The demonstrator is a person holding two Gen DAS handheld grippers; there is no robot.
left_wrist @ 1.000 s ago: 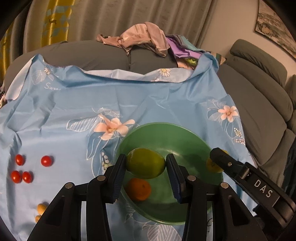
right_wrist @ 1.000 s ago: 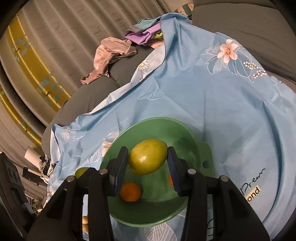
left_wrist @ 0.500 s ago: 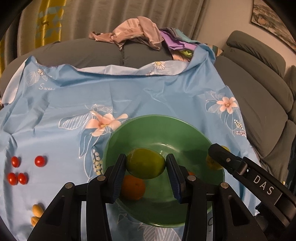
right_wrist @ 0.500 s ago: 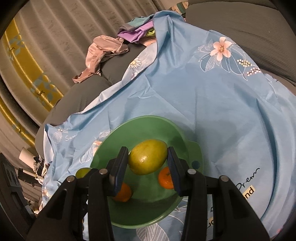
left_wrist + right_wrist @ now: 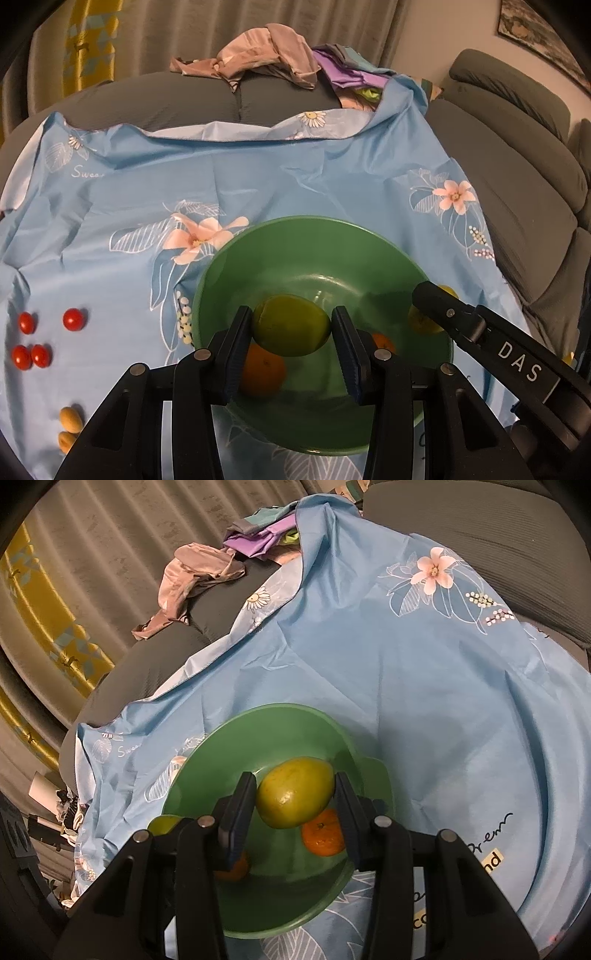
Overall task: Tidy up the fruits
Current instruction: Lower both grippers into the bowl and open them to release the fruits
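A green bowl sits on a blue flowered cloth; it also shows in the right wrist view. My left gripper is shut on a green mango and holds it over the bowl. My right gripper is shut on a yellow-green mango, also over the bowl. The right gripper's body reaches in from the right in the left wrist view. Two oranges lie in the bowl.
Several cherry tomatoes and small yellow fruits lie on the cloth at the left. A pile of clothes sits on the grey sofa behind.
Both grippers have moved forward and lower over the bowl with their mangoes. A second orange has come into view in the bowl.
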